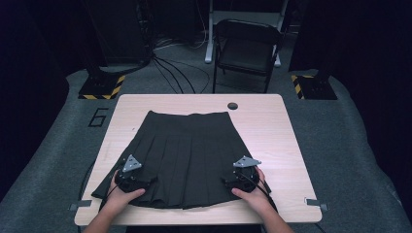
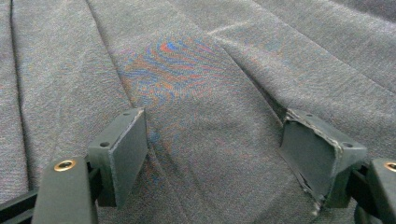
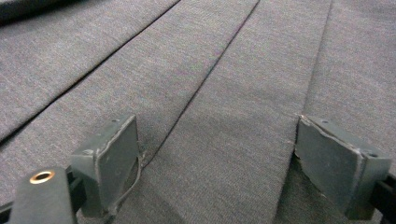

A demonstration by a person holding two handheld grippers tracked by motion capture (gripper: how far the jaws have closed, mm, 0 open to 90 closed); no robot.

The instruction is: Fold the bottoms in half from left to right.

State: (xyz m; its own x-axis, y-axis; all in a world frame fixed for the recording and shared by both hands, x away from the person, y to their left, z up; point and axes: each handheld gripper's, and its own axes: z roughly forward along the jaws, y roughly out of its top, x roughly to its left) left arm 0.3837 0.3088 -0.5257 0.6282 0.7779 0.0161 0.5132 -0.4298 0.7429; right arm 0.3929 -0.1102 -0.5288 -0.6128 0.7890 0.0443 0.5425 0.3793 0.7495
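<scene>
- Pleated skirt point(image 1: 187, 155) spread flat on the table point(image 1: 286, 145), waistband at the far side, hem at the near edge, pleats running straight under both tools.
- Left gripper point(image 2: 215, 154) low over the left part of the hem, jaws wide apart, only flat cloth between the pads, nothing pinched.
- Right gripper point(image 3: 217, 163) low over the right part of the hem, jaws also wide apart, one pleat fold running just inside the left pad point(image 3: 116, 158), again nothing clamped.
- Risk, as a judgement: closing on flat cloth may catch only the top layer, or nothing, because no ridge stands up between the pads.
- Risk: closing across a pleat fold may pull the pleat open and spoil the neat lines.
- Risk: lifting with one side gripped and the other slipped may drag the skirt askew, perhaps off the near table edge.
- Risk: worn pad edges, seen on the right jaw of each tool, may hold the smooth fabric poorly.
- Cable hole point(image 1: 232, 106) beyond the waistband, well apart, little danger there.
</scene>
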